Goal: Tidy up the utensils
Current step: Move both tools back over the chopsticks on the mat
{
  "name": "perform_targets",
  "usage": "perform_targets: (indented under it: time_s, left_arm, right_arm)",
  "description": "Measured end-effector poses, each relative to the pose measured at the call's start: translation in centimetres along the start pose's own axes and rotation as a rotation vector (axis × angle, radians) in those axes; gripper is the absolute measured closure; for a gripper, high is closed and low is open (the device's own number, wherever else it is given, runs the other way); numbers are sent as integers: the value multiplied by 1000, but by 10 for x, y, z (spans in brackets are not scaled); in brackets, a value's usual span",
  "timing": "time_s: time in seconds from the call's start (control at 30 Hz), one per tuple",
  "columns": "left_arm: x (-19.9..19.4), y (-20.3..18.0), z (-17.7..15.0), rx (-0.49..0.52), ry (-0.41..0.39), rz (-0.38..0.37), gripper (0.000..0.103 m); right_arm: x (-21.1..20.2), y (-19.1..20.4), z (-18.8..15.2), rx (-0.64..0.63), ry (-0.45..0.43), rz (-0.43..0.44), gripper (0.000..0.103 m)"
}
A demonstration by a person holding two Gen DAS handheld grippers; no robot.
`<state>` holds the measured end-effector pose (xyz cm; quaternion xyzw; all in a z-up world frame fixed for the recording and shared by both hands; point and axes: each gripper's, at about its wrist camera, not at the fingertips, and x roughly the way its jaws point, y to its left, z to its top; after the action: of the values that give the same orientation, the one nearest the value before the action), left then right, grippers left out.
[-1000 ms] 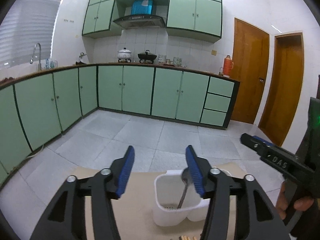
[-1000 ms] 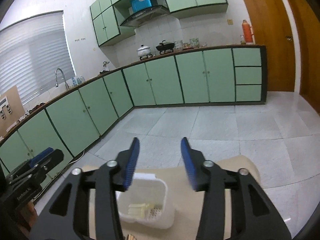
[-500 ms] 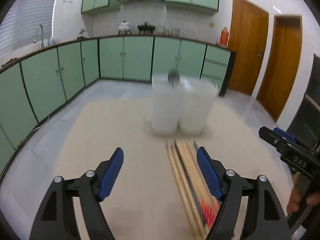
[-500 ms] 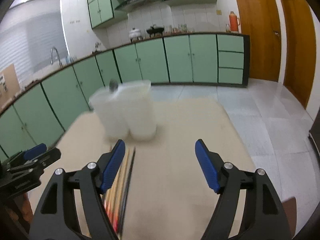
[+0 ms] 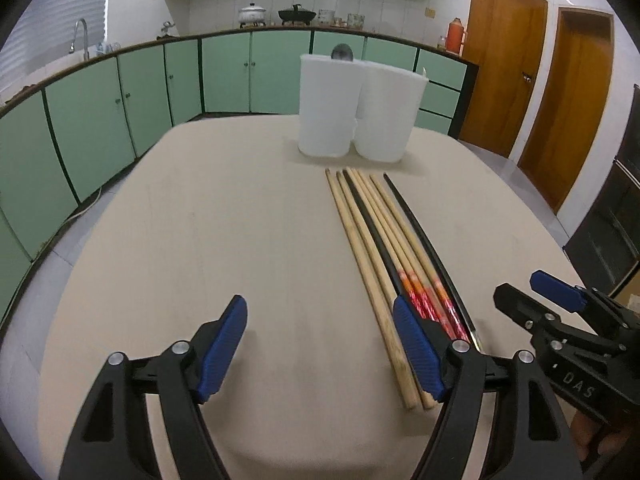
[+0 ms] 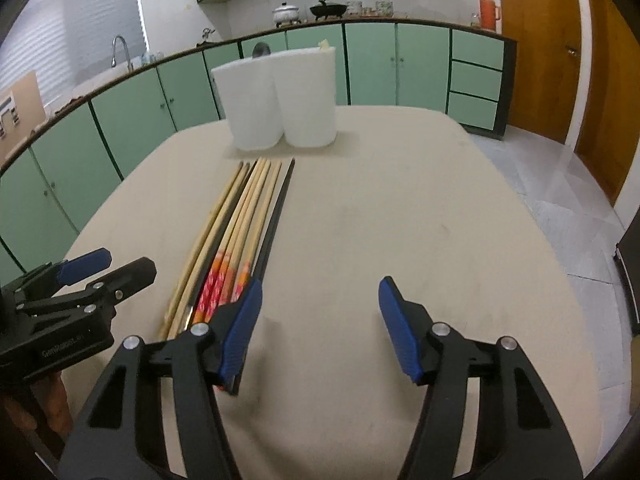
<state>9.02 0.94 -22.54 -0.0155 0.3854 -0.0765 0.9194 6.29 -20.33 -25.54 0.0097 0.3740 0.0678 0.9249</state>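
Left claw (image 5: 320, 350) spread wide over bare beige worktop (image 5: 240, 220), nothing between its blue pads; jaws have just been opening. Right claw (image 6: 320, 328) also spread and empty, though its jaws have just been closing in somewhat. Bundle of chopsticks (image 5: 380, 240) lies flat on the worktop between the two claws: just off the left claw's right finger, and just off the right claw's left finger, whose tip overlaps the butt ends in the right wrist view. Whether either finger touches the sticks cannot be told. The bundle holds plain pale wooden sticks, two black ones, and several with red-and-orange patterned ends (image 6: 220, 286); patterned ends sit nearest the claws, tips pointing away. Each claw shows at the edge of the other's view, with part of a hand under the right claw (image 5: 600, 436) at the lower right of the left wrist view. Ahead of both claws, just past the chopstick tips, stands a white two-compartment utensil holder (image 5: 356, 112), upright. A spoon bowl (image 5: 342, 53) pokes above the rim of the compartment that sits left as seen from either claw. Pale stick tops (image 6: 324, 44) just show above the other compartment. Far beyond: green cabinets (image 5: 120, 112), countertop with pots (image 5: 252, 14), orange thermos (image 6: 489, 5), wooden doors (image 5: 500, 60).
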Motion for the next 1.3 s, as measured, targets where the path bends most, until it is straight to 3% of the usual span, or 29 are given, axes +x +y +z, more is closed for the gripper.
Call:
perform_targets:
  time_s: [0.4,0.8,1.3]
  left_arm:
    - [0,-3,-15,-26,15,14,33]
    - [2,5,-17,-77,21,3,33]
    - [2,5,-18,-67,29,6,33]
  right_arm:
    - [2,19,-8,-48,9,12,51]
    - [9,8,-8,-9,46,39,52]
    - [13,13,-6,-36,57,27,54]
